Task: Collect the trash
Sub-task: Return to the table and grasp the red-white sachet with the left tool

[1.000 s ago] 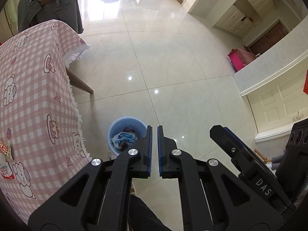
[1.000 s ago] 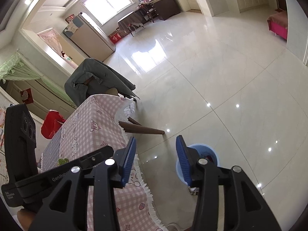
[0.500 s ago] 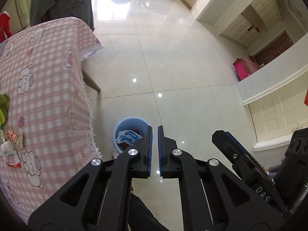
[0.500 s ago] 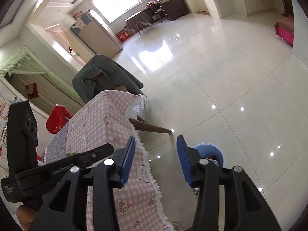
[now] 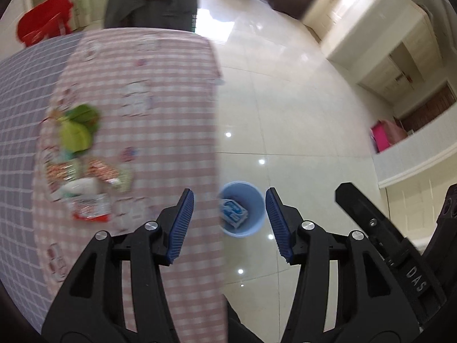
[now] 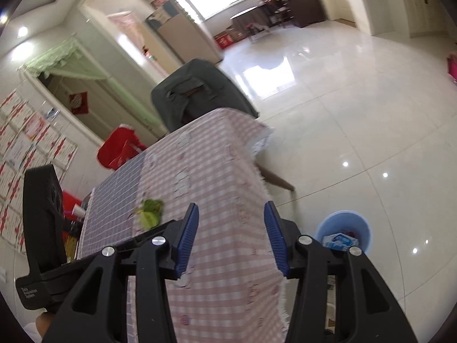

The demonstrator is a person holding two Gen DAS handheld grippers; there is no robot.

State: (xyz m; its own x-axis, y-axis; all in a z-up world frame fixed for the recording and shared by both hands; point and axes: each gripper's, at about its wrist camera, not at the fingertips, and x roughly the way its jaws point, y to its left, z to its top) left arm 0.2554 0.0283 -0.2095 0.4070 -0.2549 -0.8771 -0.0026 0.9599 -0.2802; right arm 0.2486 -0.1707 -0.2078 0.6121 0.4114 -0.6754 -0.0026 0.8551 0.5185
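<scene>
Left tool (image 5: 230, 223) opening, empty; right tool (image 6: 231, 235) opening, empty. Wrapper pile (image 5: 82, 183) blurred, long axis unreadable; right-wrist view shows only leaves (image 6: 150, 213). Bin (image 5: 242, 208) upright on floor.

Left tool (image 5: 230, 224) and right tool (image 6: 231, 238): jaws opening, nothing between.

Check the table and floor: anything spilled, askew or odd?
Nothing spilled on the floor. The only mess is the wrappers and green scraps piled on the pink checked tablecloth. The blue bin stands upright, trash inside.
</scene>
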